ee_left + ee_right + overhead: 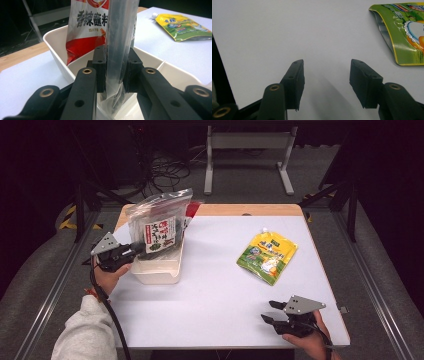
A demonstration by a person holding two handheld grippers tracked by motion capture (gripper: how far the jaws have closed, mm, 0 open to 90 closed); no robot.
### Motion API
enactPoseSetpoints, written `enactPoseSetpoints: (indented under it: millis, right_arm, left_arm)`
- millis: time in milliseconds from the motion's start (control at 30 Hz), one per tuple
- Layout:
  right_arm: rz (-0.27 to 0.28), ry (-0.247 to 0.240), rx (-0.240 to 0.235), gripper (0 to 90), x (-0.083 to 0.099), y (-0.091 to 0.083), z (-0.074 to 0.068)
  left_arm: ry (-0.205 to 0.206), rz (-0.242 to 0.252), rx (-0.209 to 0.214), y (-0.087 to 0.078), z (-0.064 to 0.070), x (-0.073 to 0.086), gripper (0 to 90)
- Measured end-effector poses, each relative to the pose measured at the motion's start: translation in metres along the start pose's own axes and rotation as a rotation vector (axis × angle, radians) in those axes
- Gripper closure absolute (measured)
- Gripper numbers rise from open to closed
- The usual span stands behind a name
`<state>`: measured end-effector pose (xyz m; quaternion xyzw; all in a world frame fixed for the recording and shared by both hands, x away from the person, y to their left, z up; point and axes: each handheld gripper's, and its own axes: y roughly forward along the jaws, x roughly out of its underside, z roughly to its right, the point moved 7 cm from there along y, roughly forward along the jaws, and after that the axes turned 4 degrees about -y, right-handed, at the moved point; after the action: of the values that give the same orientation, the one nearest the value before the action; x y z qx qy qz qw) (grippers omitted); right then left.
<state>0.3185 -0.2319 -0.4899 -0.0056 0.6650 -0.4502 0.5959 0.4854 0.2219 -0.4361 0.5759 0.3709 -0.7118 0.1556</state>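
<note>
Left gripper (134, 249) clamps clear seaweed bag (159, 227) upright over white bin (156, 268); right gripper (270, 311) gapes, well right of bin.

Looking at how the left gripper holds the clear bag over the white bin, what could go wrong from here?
The left gripper pinches only one edge of the clear bag, so the smooth film might slip out. The bag stands tall above the white bin and could tip over its rim. Pushing it down may crumple the red packet already inside.

Dark room, grey floor (45, 270), cables (167, 170).
</note>
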Motion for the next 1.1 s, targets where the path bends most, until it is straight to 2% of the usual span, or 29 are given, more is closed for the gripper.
enactPoseSetpoints:
  millis: [333,467,700,733,867,1100]
  right_arm:
    - [0.001,0.0,0.003,45.1,-0.001,0.0,0.0]
    - [0.005,0.005,0.013,45.1,-0.001,-0.001,0.002]
    - [0.016,0.023,0.035,44.8,-0.002,-0.004,0.007]
    - [0.024,0.032,0.045,44.6,-0.003,-0.005,0.011]
    - [0.031,0.05,0.064,44.6,-0.004,-0.008,0.016]
    - [0.046,0.113,0.125,43.7,-0.006,-0.014,0.039]
  left_arm:
    - [0.002,-0.003,-0.015,0.0,-0.001,0.001,74.9]
    - [0.0,-0.007,-0.034,0.0,0.0,0.0,74.3]
    - [-0.008,0.002,-0.038,0.0,0.005,-0.002,70.5]
    - [-0.022,0.009,-0.04,-0.001,0.005,-0.003,69.1]
    - [-0.021,0.014,-0.04,-0.002,0.008,-0.005,66.6]
    - [-0.006,0.029,-0.048,-0.006,0.014,-0.01,64.1]
